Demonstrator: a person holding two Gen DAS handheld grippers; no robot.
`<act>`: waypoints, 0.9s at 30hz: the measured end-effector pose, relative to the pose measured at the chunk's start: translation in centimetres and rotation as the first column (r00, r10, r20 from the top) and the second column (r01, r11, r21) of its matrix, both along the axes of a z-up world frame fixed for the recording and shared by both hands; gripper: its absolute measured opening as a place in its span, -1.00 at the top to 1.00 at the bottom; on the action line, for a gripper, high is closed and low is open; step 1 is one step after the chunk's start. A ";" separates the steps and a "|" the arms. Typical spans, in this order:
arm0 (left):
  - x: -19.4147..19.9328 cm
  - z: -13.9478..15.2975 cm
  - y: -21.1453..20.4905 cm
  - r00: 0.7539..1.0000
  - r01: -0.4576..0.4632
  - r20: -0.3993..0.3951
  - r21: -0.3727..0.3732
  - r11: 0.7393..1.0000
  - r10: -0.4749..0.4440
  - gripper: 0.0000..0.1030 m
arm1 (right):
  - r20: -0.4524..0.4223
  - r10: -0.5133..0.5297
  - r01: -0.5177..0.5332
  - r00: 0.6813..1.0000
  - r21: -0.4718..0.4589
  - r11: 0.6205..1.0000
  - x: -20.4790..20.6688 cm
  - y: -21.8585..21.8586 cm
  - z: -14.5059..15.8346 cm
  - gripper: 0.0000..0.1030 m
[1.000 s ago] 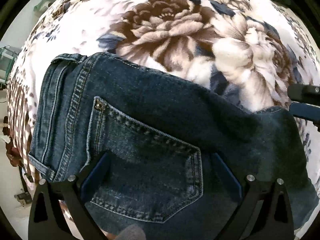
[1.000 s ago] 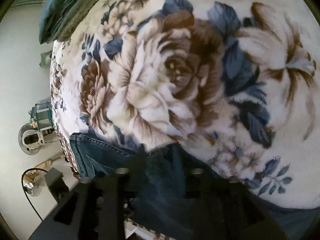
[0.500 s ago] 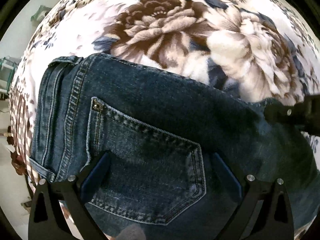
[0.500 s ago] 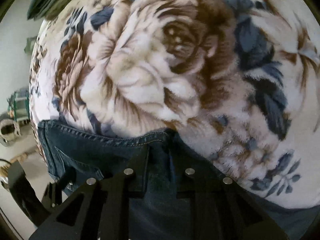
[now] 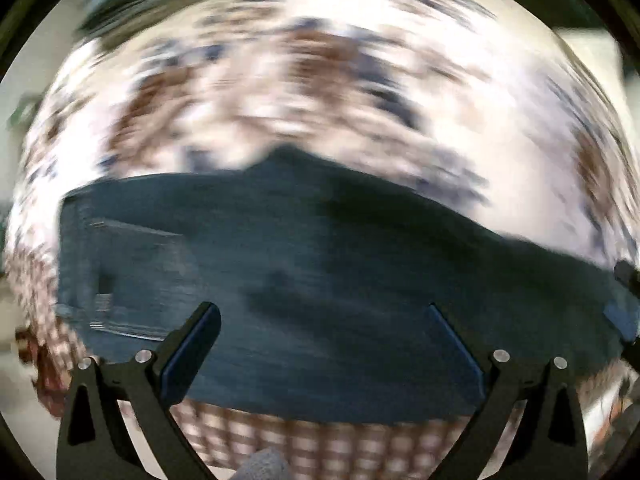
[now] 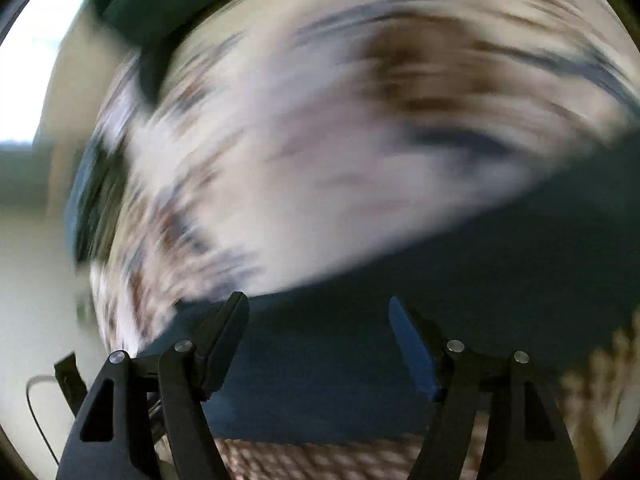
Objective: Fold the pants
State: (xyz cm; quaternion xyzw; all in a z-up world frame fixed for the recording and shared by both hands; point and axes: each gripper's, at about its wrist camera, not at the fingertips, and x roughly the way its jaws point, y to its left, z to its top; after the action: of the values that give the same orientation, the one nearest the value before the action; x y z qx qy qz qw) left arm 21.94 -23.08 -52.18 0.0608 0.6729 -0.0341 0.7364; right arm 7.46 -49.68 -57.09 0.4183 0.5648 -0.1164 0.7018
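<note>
Bed: a floral blanket (image 5: 320, 92) in brown, blue and white covers it, with a checked border (image 5: 320, 440) along the near edge; both views are smeared by motion blur.
Pants: dark blue jeans (image 5: 320, 264) lie flat on the blanket, close to the checked border, as a broad folded band; a back pocket (image 5: 132, 276) shows faintly toward the left end.
Handling: denim of this kind is likely heavy for cloth, limp yet thick, not slippery and not fragile; stacked layers should hold a crease but sag if lifted from one point only.
Where to grip: probably at the two outer corners of the band's far edge, pinching all layers together, so the fold carries over evenly.
Left claw (image 5: 320, 344): released, jaws wide apart above the jeans, nothing pinched between them.
Right claw (image 6: 320, 332): jaws have just been opening and now stand spread over the denim (image 6: 520, 264); no cloth is caught between them.
Far pile: dark green cloth (image 6: 160, 4) sits beyond the blanket, well apart from the jeans.
</note>
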 end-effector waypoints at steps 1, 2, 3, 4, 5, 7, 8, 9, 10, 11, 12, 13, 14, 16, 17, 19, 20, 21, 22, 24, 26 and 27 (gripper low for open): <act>-0.3 -0.2 -1.7 0.999 0.032 -0.009 -0.008 0.999 -0.032 -1.00 | -0.017 -0.079 0.079 0.997 -0.009 0.997 -2.5 -2.6 -0.2 -0.46; -0.7 -0.5 -3.5 0.998 0.064 -0.016 -0.014 0.998 -0.064 -1.00 | -0.038 -0.170 0.169 0.985 -0.025 0.985 -5.5 -5.5 -0.6 -0.46; -1.3 -0.9 -6.4 0.994 0.110 -0.025 -0.026 0.994 -0.110 -1.00 | -0.048 -0.253 0.252 0.966 -0.028 0.967 -8.4 -8.2 -1.0 -0.43; -1.6 -1.2 -8.0 0.990 0.135 -0.027 -0.030 0.990 -0.136 -1.00 | -0.046 -0.313 0.312 0.949 -0.023 0.950 -10.6 -10.4 -1.4 -0.35; -1.9 -1.6 -9.6 0.987 0.157 -0.031 -0.030 0.987 -0.158 -1.00 | -0.037 -0.386 0.385 0.922 -0.022 0.923 -13.4 -13.4 -1.8 -0.31; -2.4 -2.8 -13.0 0.980 0.191 -0.053 -0.042 0.981 -0.193 -1.00 | -0.016 -0.467 0.467 0.884 -0.018 0.884 -16.5 -16.8 -2.7 -0.18; -2.6 -3.3 -14.1 0.978 0.199 -0.062 -0.044 0.979 -0.201 -1.00 | -0.001 -0.504 0.504 0.864 -0.009 0.864 -17.8 -18.8 -3.4 -0.17; -2.7 -4.3 -15.6 0.974 0.210 -0.075 -0.033 0.977 -0.212 -1.00 | 0.014 -0.537 0.537 0.844 0.009 0.844 -18.9 -21.0 -4.2 -0.17; -2.8 -5.0 -16.4 0.972 0.215 -0.088 -0.028 0.976 -0.217 -1.00 | 0.027 -0.562 0.561 0.827 0.031 0.827 -19.7 -22.3 -4.9 -0.17; -2.9 -6.2 -17.3 0.968 0.224 -0.109 -0.017 0.974 -0.225 -1.00 | 0.043 -0.585 0.582 0.810 0.059 0.811 -20.1 -23.5 -5.6 -0.17; -3.0 -7.2 -17.9 0.966 0.228 -0.129 0.001 0.974 -0.226 -1.00 | 0.063 -0.593 0.586 0.803 0.099 0.804 -20.1 -24.6 -6.5 -0.16; -3.1 -7.9 -18.1 0.965 0.226 -0.140 0.013 0.974 -0.222 -1.00 | 0.070 -0.599 0.589 0.798 0.118 0.799 -19.8 -25.2 -7.0 -0.16; -3.0 -8.7 -18.3 0.966 0.220 -0.145 0.019 0.975 -0.215 -1.00 | 0.087 -0.607 0.594 0.790 0.134 0.793 -19.6 -25.9 -7.6 -0.09; -2.9 -9.2 -18.1 0.969 0.202 -0.147 0.008 0.979 -0.198 -1.00 | 0.144 -0.604 0.582 0.784 0.165 0.796 -19.0 -27.0 -7.9 0.22; -2.8 -9.2 -17.9 0.972 0.186 -0.145 -0.008 0.983 -0.185 -1.00 | 0.174 -0.598 0.572 0.783 0.180 0.801 -18.6 -27.5 -7.9 0.23; -2.6 -9.5 -17.4 0.974 0.176 -0.138 -0.030 0.984 -0.178 -1.00 | 0.229 -0.589 0.547 0.775 0.224 0.806 -17.6 -28.2 -8.2 0.22; -2.3 -9.6 -17.0 0.975 0.173 -0.133 -0.039 0.984 -0.176 -1.00 | 0.241 -0.585 0.538 0.774 0.237 0.809 -17.2 -28.4 -8.4 0.20; -2.3 -9.8 -16.7 0.978 0.168 -0.119 -0.051 0.985 -0.173 -1.00 | 0.240 -0.576 0.524 0.782 0.248 0.815 -16.4 -28.5 -9.1 0.01; -2.4 -9.8 -16.5 0.979 0.165 -0.110 -0.055 0.985 -0.170 -1.00 | 0.231 -0.568 0.509 0.790 0.268 0.818 -15.7 -28.6 -9.8 0.00; -2.8 -9.9 -16.2 0.983 0.157 -0.088 -0.056 0.986 -0.161 -1.00 | 0.233 -0.571 0.507 0.787 0.283 0.814 -15.1 -28.7 -10.6 0.11; -3.0 -9.8 -15.9 0.984 0.155 -0.081 -0.051 0.987 -0.159 -1.00 | 0.217 -0.556 0.512 0.802 0.231 0.828 -14.5 -28.7 -10.4 0.83; -3.4 -9.6 -16.0 0.984 0.155 -0.086 -0.050 0.987 -0.159 -1.00 | 0.205 -0.548 0.514 0.811 0.197 0.835 -14.1 -28.7 -10.2 0.86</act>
State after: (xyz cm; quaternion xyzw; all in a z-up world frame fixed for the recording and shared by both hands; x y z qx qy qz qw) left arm 18.49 -39.07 -61.74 0.0961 0.6974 -0.1095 0.7018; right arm -6.67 -78.34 -67.24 0.6162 0.3375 -0.2160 0.6781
